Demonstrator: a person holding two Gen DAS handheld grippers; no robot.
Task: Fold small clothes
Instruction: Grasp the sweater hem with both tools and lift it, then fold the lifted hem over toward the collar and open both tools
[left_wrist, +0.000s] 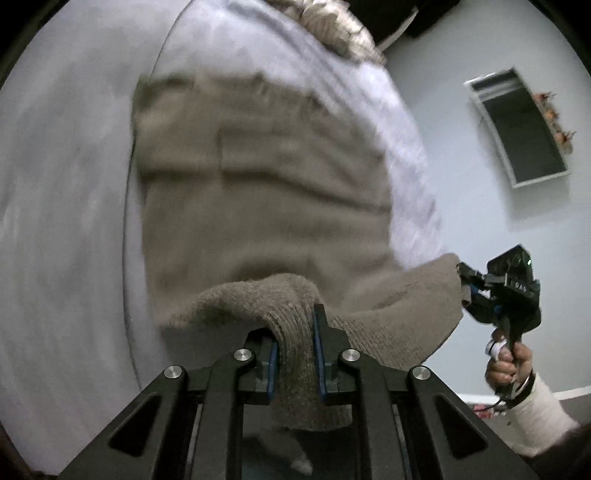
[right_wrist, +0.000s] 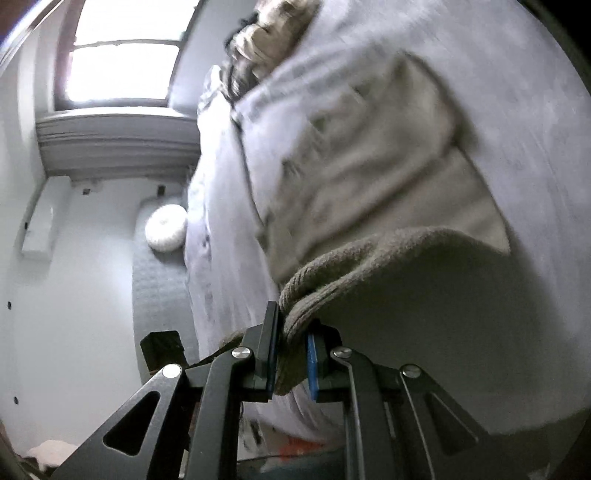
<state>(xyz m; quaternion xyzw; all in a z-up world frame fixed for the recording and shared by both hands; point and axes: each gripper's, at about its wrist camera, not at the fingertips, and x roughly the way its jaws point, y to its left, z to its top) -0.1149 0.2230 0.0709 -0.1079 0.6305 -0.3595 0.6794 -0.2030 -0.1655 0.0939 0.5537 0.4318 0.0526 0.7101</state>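
A tan knitted garment (left_wrist: 266, 173) lies spread on a pale grey bed cover (left_wrist: 66, 206). Its near edge is lifted off the bed. My left gripper (left_wrist: 293, 325) is shut on a bunched ribbed part of that edge, which hangs down between the blue pads. In the same view my right gripper (left_wrist: 466, 286) pinches the garment's other near corner at the right, held by a hand (left_wrist: 508, 363) with a white sleeve. In the right wrist view the right gripper (right_wrist: 291, 332) is shut on the ribbed hem of the garment (right_wrist: 369, 162), which stretches away over the bed.
A heap of mixed fabric (left_wrist: 340, 33) lies at the far end of the bed. A framed dark panel (left_wrist: 521, 127) hangs on the wall to the right. The right wrist view shows a bright window (right_wrist: 125, 55), a round white cushion (right_wrist: 166, 228) and a quilted mat (right_wrist: 159, 295) beside the bed.
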